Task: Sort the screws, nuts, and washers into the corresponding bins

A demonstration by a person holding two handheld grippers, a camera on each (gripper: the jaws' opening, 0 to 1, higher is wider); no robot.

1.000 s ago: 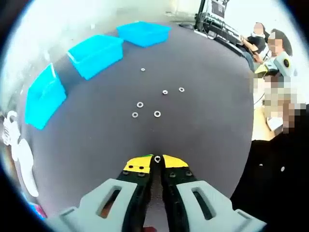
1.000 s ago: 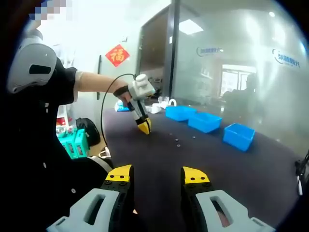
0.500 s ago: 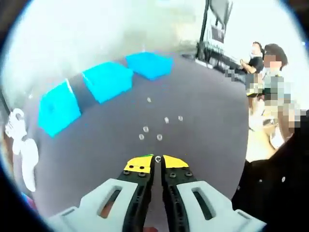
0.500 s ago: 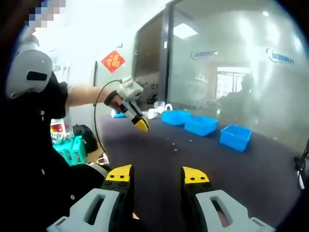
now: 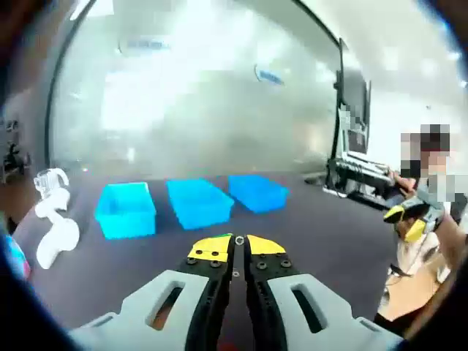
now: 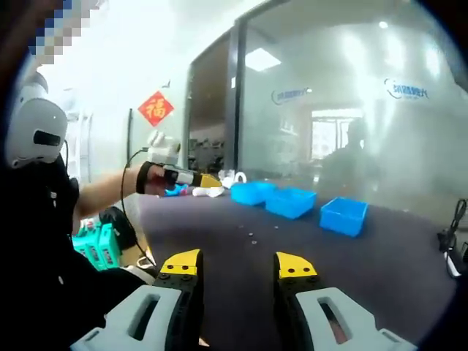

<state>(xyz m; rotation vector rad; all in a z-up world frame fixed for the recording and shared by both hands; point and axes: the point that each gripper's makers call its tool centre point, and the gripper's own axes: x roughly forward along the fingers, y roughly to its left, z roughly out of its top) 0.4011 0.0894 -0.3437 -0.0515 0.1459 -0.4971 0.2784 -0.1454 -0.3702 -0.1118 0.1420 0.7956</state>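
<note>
Frosted glass bearing an unreadable blue logo backs the dark matte desk (image 5: 329, 241) in the left gripper view, where the left gripper (image 5: 239, 242) pinches a small metal washer (image 5: 239, 239) between narrow yellow-tipped fingers, short of three blue plastic bins (image 5: 197, 201). Right gripper view: the right gripper (image 6: 239, 265) has its fingers wide and empty, loose washers (image 6: 252, 238) lie on the desk before the bins, and a red diamond sign (image 6: 156, 108) with a gold character hangs left of them.

Bright, hazy glare, motion blur, fisheye

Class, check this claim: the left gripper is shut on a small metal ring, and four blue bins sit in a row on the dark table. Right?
Not quite: there are three blue bins, not four, as the left gripper view shows. The left gripper is shut on a small metal ring, and the bins sit in a row on the dark table.
</note>
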